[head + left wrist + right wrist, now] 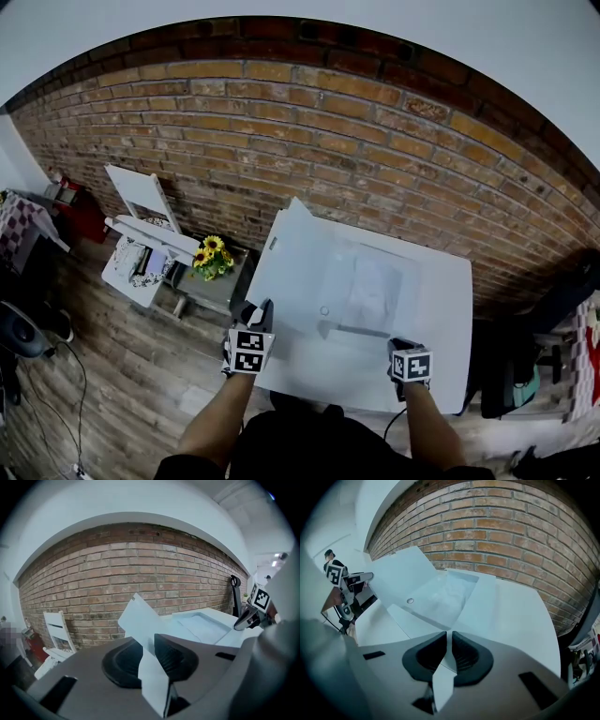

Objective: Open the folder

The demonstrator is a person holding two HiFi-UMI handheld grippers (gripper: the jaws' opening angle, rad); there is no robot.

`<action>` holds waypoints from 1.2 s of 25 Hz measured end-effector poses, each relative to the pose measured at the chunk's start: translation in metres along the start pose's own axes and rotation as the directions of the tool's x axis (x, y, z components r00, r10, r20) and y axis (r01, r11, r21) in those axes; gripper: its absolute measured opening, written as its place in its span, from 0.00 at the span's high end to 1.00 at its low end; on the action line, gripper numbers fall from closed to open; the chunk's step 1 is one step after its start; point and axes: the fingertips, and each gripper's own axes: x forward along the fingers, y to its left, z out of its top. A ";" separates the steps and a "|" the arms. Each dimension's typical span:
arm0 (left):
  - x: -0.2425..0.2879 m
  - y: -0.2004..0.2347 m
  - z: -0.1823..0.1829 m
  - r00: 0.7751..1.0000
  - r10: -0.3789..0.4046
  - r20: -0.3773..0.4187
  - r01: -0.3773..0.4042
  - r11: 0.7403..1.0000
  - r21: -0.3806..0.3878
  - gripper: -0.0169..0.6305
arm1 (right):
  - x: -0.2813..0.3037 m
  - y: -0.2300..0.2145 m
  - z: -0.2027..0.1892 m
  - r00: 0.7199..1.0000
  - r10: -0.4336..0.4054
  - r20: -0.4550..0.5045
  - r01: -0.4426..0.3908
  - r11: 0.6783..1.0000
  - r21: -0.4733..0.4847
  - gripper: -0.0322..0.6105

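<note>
The folder [370, 286] lies open on the white table [448, 375], and its cover [137, 619] stands tilted up at the left side. The left claw [149, 651] is a little spread, with the cover between its pads. The right claw [447, 644] is pinching the folder's near edge.

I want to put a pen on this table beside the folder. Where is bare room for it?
Bare: the strip of table between the folder and the table's right edge. Crowded: the left side, where the left hand-held gripper has the raised cover between its jaws, and the folder's near right corner, which the right hand-held gripper clamps.
</note>
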 end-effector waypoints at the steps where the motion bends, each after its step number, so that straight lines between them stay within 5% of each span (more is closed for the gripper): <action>1: 0.001 0.002 -0.003 1.000 -0.008 -0.003 0.008 1.000 -0.003 0.84 | 0.000 0.000 0.000 1.000 -0.006 0.002 0.006 1.000 0.009 0.87; 12: 0.013 0.023 -0.026 0.993 0.082 -0.085 -0.072 0.992 0.107 0.76 | -0.002 0.001 0.001 0.999 -0.053 0.008 0.053 0.997 0.051 0.87; 18: 0.012 0.049 -0.016 0.971 0.210 -0.112 -0.187 0.964 0.187 0.44 | -0.001 0.001 0.000 1.000 -0.018 -0.001 0.018 0.999 0.042 0.87; 27: 0.004 0.031 0.023 0.958 0.288 -0.005 -0.259 0.870 0.419 0.51 | 0.000 0.005 0.000 0.998 0.063 -0.011 -0.063 0.998 -0.013 0.87; 30: 0.004 0.027 0.024 0.957 0.290 -0.003 -0.262 0.868 0.422 0.60 | -0.001 0.005 0.000 0.996 0.092 -0.010 -0.092 0.996 -0.016 0.88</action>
